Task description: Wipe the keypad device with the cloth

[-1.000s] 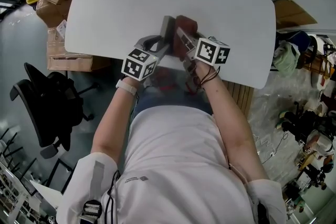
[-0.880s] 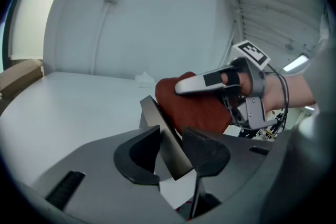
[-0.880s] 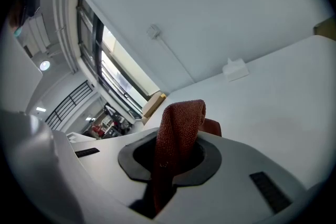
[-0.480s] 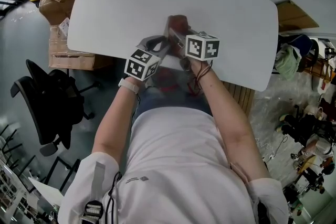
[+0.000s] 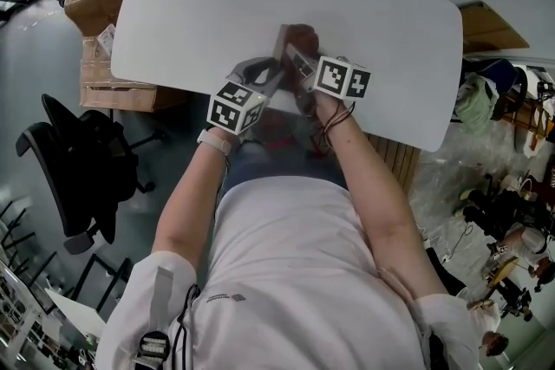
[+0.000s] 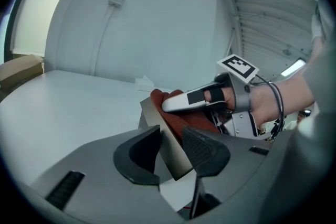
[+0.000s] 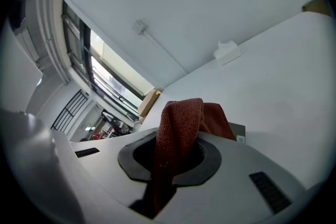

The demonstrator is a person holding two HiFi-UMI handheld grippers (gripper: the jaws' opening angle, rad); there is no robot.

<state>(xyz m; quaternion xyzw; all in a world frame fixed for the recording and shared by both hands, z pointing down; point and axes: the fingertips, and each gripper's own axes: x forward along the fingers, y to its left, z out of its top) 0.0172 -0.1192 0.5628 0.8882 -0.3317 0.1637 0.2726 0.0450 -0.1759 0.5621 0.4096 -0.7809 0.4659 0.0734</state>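
Left gripper view shows the left gripper (image 6: pixel 172 150) with its jaws clamped on the lower part of the keypad device (image 6: pixel 151 115). It holds the device tilted over the white table (image 6: pixel 63 102), apparently to steady it and turn one face toward the other tool. Right gripper view shows the right gripper (image 7: pixel 169 162) closed tight on the red cloth (image 7: pixel 178 120), with a fold bulging past the jaws so that fabric rather than the tool meets the device; the cloth rests against that face, so wiping is judged under way.
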